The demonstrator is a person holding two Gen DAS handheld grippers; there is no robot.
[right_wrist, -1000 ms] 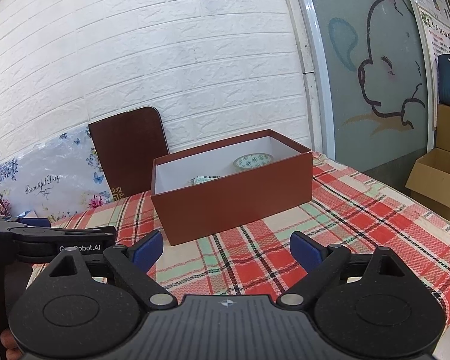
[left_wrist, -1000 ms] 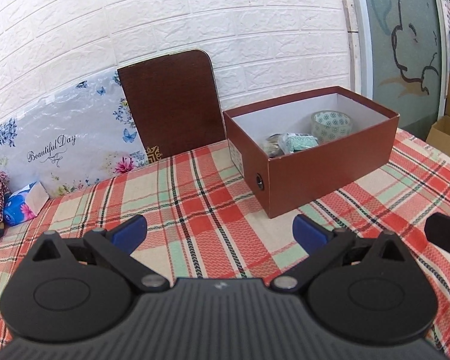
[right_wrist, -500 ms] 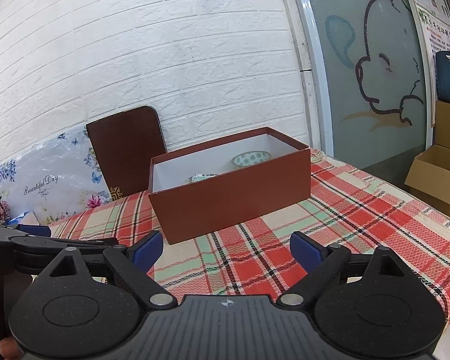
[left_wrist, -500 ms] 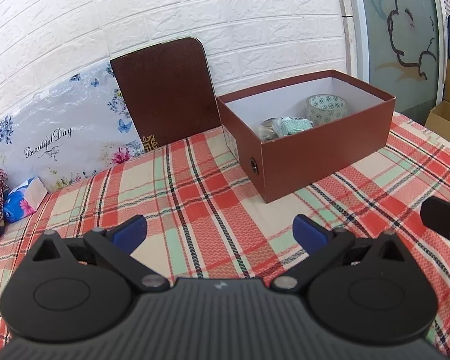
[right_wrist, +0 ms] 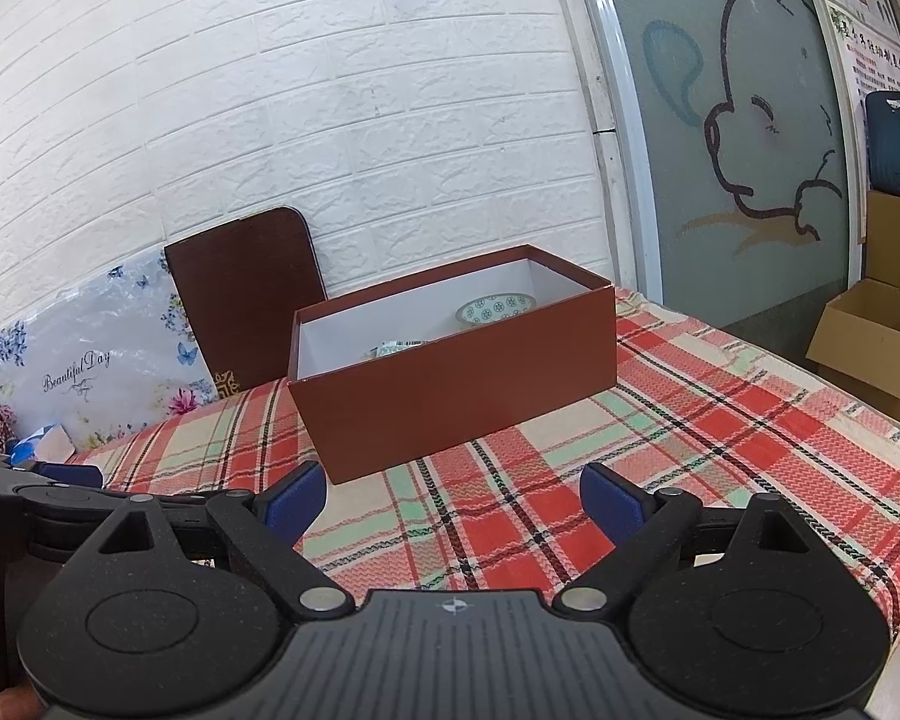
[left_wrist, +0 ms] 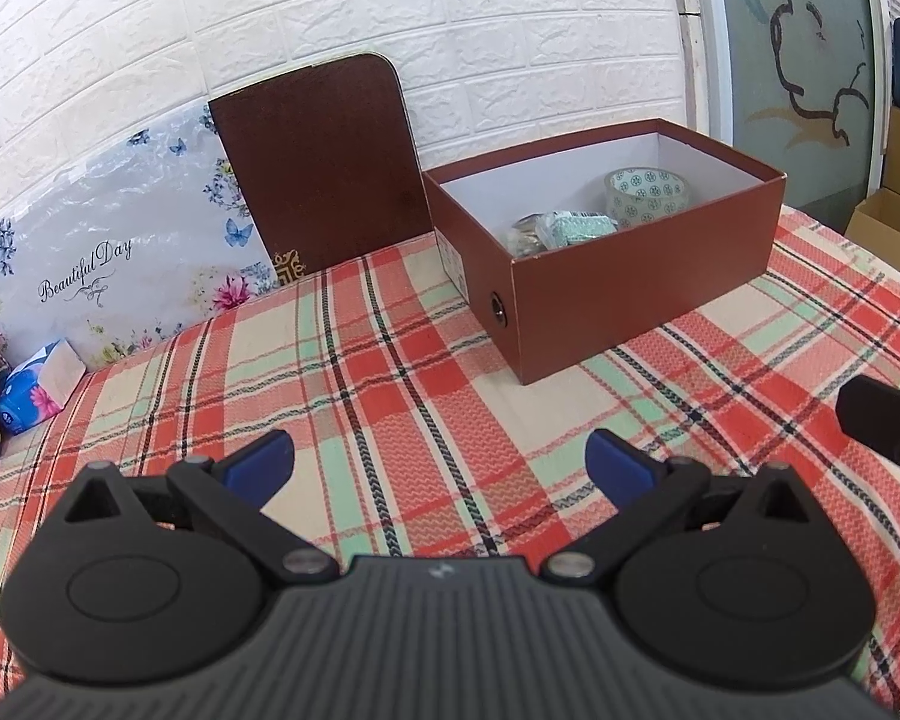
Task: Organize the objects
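Two empty hand-held grippers, left (left_wrist: 438,459) and right (right_wrist: 453,495), jaws spread wide, before the brown box (left_wrist: 636,294).

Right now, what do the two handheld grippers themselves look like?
Both look alike. The left gripper and right gripper each have a dark grey ribbed body, two round black discs, black linkage arms with silver pivot pins and blue finger pads. A small cross-shaped mark sits on each body's top centre. No cables or sleeves show.
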